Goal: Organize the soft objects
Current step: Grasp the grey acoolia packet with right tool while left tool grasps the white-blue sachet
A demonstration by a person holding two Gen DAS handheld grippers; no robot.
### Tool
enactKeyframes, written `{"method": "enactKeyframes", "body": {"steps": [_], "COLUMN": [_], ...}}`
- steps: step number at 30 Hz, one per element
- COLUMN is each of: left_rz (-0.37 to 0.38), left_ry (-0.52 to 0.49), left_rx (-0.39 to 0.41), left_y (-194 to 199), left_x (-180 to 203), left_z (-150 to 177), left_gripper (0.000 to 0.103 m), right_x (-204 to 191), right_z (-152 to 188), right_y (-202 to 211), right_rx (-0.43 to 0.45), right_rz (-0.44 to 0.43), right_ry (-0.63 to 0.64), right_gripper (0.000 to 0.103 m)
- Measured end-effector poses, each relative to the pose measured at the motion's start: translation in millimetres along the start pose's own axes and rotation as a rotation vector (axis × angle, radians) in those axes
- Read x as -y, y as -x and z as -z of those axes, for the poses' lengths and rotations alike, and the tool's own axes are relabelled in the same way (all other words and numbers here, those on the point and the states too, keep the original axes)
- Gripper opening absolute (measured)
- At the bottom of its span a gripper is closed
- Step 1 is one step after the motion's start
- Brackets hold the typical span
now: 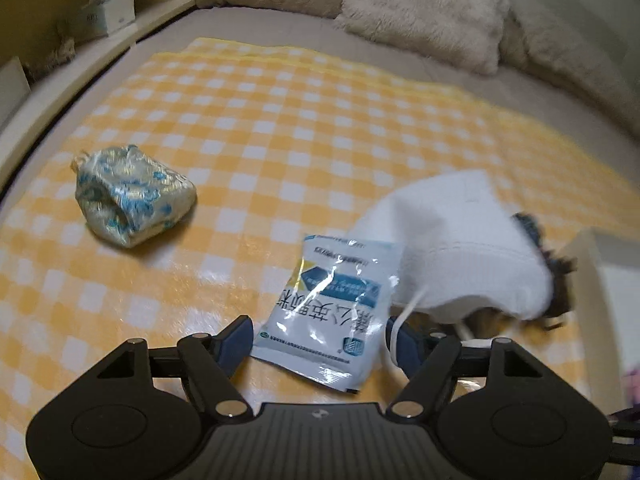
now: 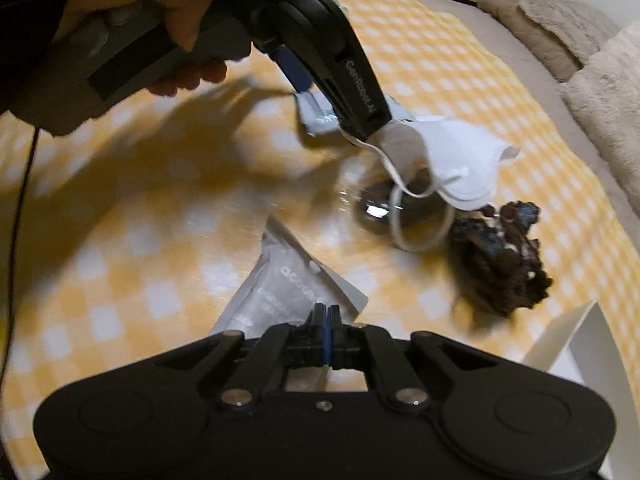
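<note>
My left gripper is open, its fingers either side of a white-and-blue printed sachet on the yellow checked cloth. A white face mask hangs at its right finger; whether it is caught there I cannot tell. In the right wrist view the mask dangles from the left gripper's tip over a dark glossy packet. My right gripper is shut on a grey pouch. A dark knitted bundle lies to the right. A silver-blue brocade pouch lies at left.
Fluffy beige cushions lie at the bed's far end. A white box stands on the side ledge. A white container edge stands at right, also in the right wrist view.
</note>
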State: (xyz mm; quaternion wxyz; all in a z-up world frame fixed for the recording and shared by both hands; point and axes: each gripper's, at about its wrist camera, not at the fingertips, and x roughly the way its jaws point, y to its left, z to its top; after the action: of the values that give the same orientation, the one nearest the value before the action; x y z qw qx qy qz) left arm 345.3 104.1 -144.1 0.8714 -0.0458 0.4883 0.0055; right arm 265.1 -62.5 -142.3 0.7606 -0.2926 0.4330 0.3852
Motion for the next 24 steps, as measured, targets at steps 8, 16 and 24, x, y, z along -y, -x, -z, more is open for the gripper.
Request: {"method": "enactKeyframes", "body": {"steps": [8,16,24], "left_rz": [0.091,-0.011,-0.008], "left_ry": [0.086,-0.093,-0.226], "left_rx": [0.123,0.078,0.046], "left_y": [32.1,15.6,-16.0], "left_x": [-25.9,-15.6,23.0], "left_z": [-1.3,-1.9,-10.5], "left_gripper": [0.098,0.099,0.099], "right_x": [14.7,26.6,19.9], "right_z": [-7.4,0.7,10.7], "right_y": [27.2,29.9,13.7], "right_rx": [0.063,0.028,-0.043], "right_rz": [-0.024,-0.1,-0.225], "right_ry": [-0.132,-0.203,-0.238], "right_gripper": [0.023,0.056,0.089]}}
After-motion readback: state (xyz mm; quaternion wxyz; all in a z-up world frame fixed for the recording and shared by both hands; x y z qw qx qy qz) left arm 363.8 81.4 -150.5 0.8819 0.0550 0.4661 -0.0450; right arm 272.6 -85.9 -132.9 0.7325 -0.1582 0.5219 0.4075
